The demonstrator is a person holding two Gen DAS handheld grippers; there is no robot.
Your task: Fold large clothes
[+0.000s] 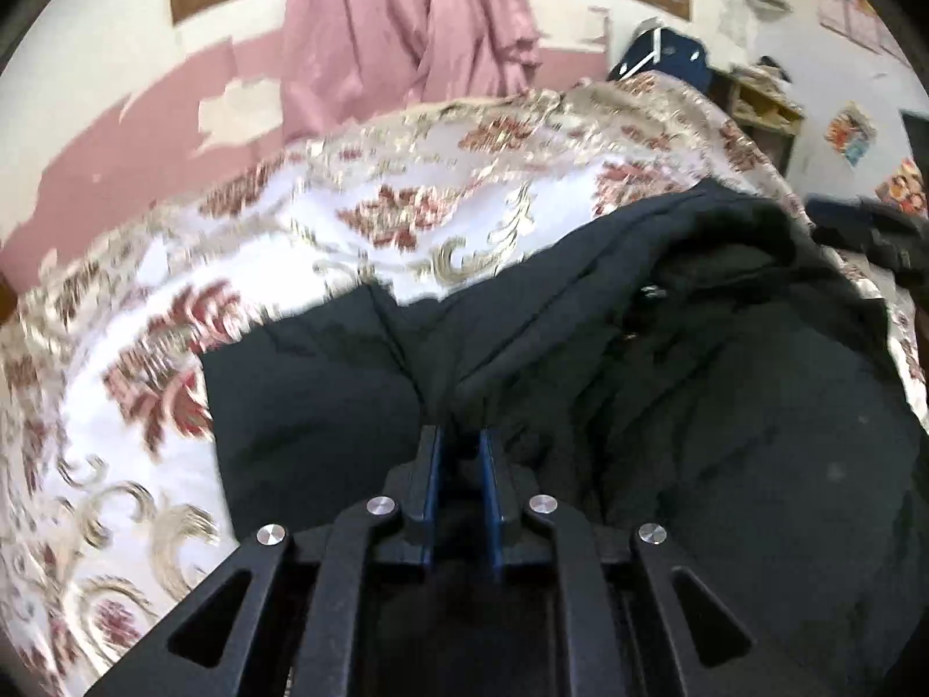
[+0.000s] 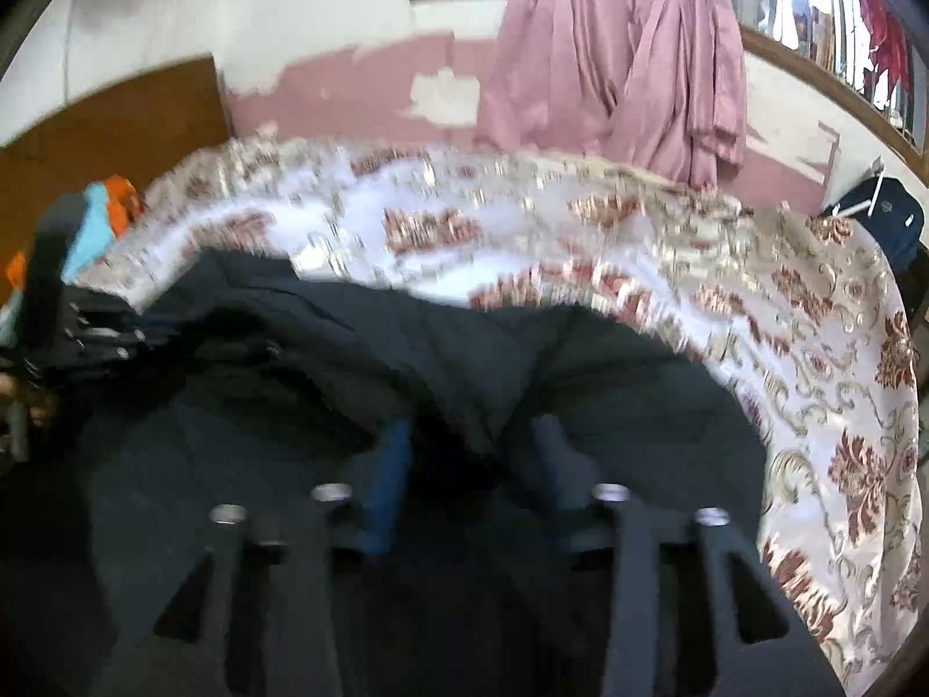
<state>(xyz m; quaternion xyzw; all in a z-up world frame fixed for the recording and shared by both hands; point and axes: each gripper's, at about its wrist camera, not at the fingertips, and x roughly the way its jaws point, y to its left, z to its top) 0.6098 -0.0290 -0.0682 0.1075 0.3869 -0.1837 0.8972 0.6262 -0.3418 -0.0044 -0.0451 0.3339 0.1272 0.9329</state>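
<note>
While left tongs [image 1: 461, 441] pinch a dark padded garment [image 1: 697, 406], right tongs [image 2: 473, 435] gape, blurred, over the brocade bedspread [image 2: 813, 348].

Big black coat [image 1: 668, 406] piled right under my claws. Flowery bedspread [image 1: 290, 221] past it bare, room there. Pink curtain [image 1: 406, 17] behind bed.

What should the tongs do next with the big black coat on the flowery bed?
Probably lift away, then smooth the fold. The left tongs sit nearly shut around a ridge of the black coat; the right tongs gape over it, and the coat lies bunched on the bedspread.
</note>
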